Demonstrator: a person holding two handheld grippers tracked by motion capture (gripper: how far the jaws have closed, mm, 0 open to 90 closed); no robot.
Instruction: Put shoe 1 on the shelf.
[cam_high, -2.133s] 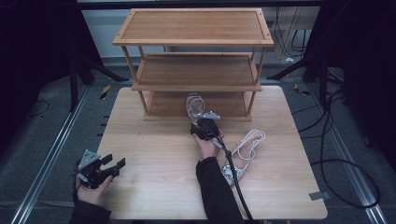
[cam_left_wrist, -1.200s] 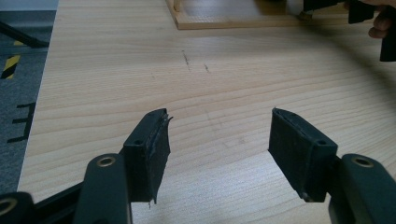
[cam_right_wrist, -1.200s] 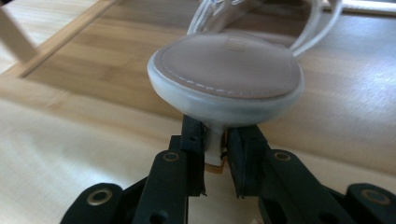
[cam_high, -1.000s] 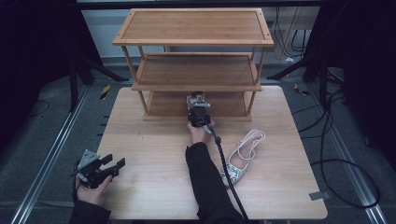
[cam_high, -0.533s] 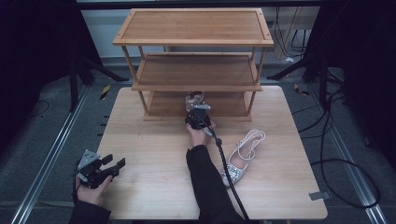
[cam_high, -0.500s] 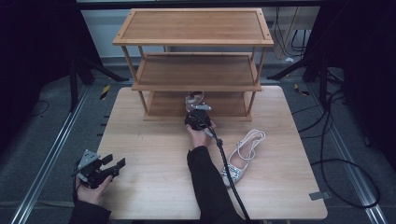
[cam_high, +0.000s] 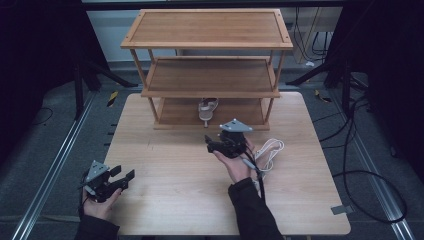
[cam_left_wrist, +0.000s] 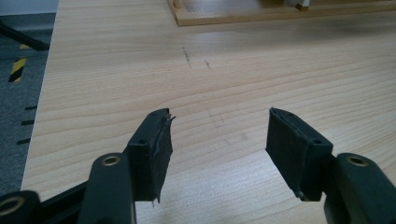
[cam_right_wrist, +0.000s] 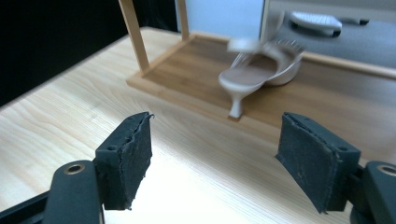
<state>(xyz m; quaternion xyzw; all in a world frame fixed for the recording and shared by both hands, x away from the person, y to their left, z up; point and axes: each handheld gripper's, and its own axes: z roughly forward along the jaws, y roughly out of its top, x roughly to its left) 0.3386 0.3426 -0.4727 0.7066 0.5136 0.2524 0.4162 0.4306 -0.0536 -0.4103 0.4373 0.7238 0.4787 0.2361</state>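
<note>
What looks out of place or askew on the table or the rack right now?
One high-heeled shoe stands on the bottom shelf of the rack, heel at the front edge. Its mate lies off the rack on the table, partly hidden behind the right gripper. Both grippers, including the left gripper, are open and hold nothing.

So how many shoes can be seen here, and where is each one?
2. One shoe stands on the rack's bottom shelf. The other shoe lies on the table, partly hidden behind the right hand.
</note>
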